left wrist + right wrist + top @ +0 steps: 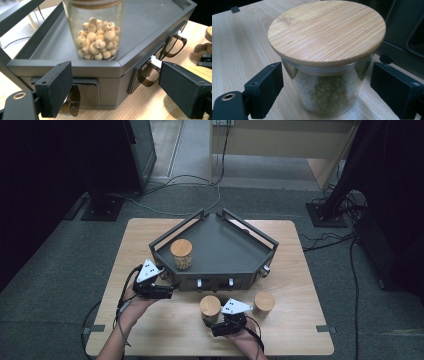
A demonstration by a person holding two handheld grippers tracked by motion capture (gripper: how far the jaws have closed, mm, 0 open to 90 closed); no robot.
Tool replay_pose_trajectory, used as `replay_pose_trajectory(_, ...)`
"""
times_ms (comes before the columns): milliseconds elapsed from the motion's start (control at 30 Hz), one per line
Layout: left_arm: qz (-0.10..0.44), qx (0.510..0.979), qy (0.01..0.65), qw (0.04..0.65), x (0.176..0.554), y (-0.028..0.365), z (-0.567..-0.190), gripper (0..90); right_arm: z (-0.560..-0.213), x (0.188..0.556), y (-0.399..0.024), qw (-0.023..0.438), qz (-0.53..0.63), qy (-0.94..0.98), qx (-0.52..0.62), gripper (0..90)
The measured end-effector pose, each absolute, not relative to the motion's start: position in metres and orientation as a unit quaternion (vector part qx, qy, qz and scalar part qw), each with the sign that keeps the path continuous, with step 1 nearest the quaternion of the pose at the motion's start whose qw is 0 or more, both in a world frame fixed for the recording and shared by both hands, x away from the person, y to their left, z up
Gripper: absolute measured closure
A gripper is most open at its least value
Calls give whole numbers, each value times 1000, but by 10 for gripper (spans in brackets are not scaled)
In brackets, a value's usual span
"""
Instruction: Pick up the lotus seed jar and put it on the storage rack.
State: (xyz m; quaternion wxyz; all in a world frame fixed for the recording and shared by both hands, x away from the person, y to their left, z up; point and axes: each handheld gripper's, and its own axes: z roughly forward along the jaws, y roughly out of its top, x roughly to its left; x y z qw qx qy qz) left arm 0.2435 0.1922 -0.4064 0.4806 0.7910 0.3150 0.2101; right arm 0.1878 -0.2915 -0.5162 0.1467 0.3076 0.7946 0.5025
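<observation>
The right hand-held gripper (325, 92) is held open, its jaws set on either side of a glass jar of green beans (328, 62) without touching the glass. The jar is seen upright on the table (242, 42), long axis vertical, its bamboo lid (327, 32) facing up. Beyond this jar a dark metal tray (225, 250) is placed. The left hand-held gripper (112, 92) is likewise open, held just in front of the tray's edge; ahead of it, a jar of pale seeds (96, 32) stands upright inside the tray.
</observation>
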Motion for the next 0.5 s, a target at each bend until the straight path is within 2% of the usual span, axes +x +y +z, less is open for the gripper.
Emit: replay_pose_trajectory(500,225,794,307,475,229,191,-411,121,-515,188,-290,148,499,799,302,111)
